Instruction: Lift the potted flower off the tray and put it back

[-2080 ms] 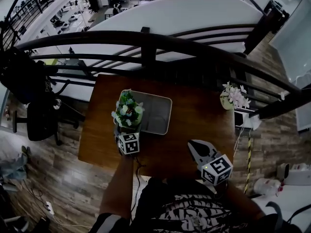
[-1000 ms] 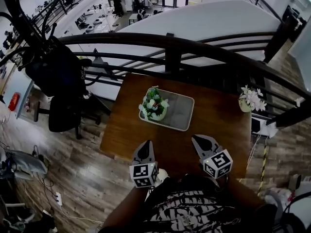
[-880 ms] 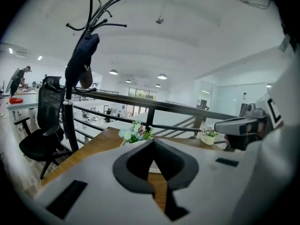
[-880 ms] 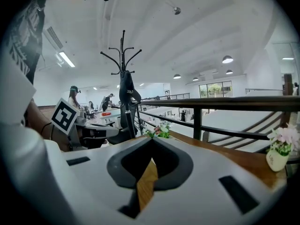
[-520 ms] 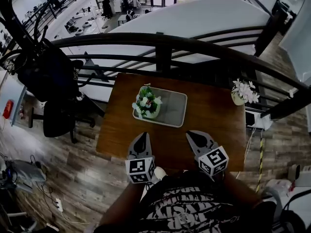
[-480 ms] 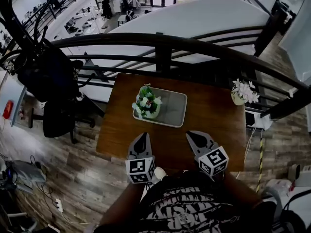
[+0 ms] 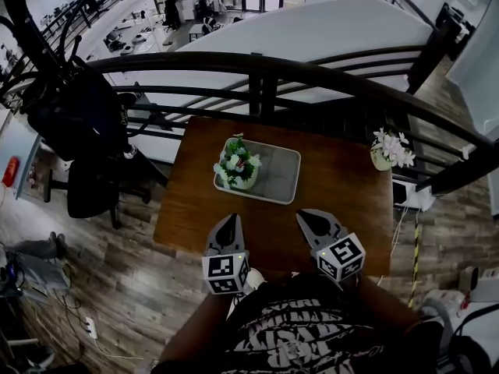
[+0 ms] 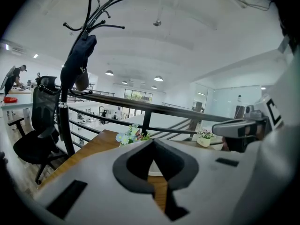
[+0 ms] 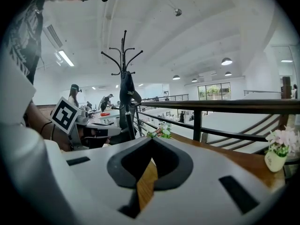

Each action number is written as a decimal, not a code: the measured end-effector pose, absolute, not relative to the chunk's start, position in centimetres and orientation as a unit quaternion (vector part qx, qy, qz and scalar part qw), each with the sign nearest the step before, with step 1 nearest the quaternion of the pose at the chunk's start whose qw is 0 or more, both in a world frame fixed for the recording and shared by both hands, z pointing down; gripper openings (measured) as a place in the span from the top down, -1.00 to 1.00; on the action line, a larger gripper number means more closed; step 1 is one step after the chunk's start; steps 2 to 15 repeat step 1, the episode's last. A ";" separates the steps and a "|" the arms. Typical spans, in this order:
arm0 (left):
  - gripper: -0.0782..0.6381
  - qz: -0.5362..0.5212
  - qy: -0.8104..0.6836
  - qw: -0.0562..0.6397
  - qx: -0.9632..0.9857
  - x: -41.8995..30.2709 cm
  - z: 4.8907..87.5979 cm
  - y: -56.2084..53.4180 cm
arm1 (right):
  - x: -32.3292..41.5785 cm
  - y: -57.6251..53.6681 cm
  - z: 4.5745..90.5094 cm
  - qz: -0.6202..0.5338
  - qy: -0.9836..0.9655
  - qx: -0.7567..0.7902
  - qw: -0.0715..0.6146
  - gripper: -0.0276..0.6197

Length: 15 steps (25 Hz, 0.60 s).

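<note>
The left hand-held gripper (image 7: 228, 220) was up at the potted flower (image 7: 236, 164) a moment ago. Now it has come back to the near edge of the desk (image 7: 343, 189), beside the right hand-held gripper (image 7: 305, 216). The flower sits in the left end of the tray (image 7: 282, 176), so I think the job is done.

Only the head view shows the pot sitting inside the tray. The gripper views show just the flower tops, far past the jaws. But they show the jaws up close. Both hand-held grippers are clenched with nothing in them. Another little pot of pink flowers (image 7: 389, 149) stands far right on the desk
</note>
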<state>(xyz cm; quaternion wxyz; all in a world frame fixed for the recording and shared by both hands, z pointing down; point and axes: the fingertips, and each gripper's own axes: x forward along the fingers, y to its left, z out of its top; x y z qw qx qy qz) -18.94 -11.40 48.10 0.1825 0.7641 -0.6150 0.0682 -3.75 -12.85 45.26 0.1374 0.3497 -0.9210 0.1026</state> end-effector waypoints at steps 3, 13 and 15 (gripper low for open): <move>0.76 0.069 -0.615 0.183 0.764 -19.0 48.2 -11.3 | -3.8 -12.9 45.2 0.102 -0.921 0.350 0.137 0.92; 0.76 0.069 -0.615 0.183 0.764 -19.0 48.2 -11.3 | -3.8 -12.9 45.2 0.102 -0.921 0.350 0.137 0.92; 0.76 0.069 -0.615 0.183 0.764 -19.0 48.2 -11.3 | -3.8 -12.9 45.2 0.102 -0.921 0.350 0.137 0.92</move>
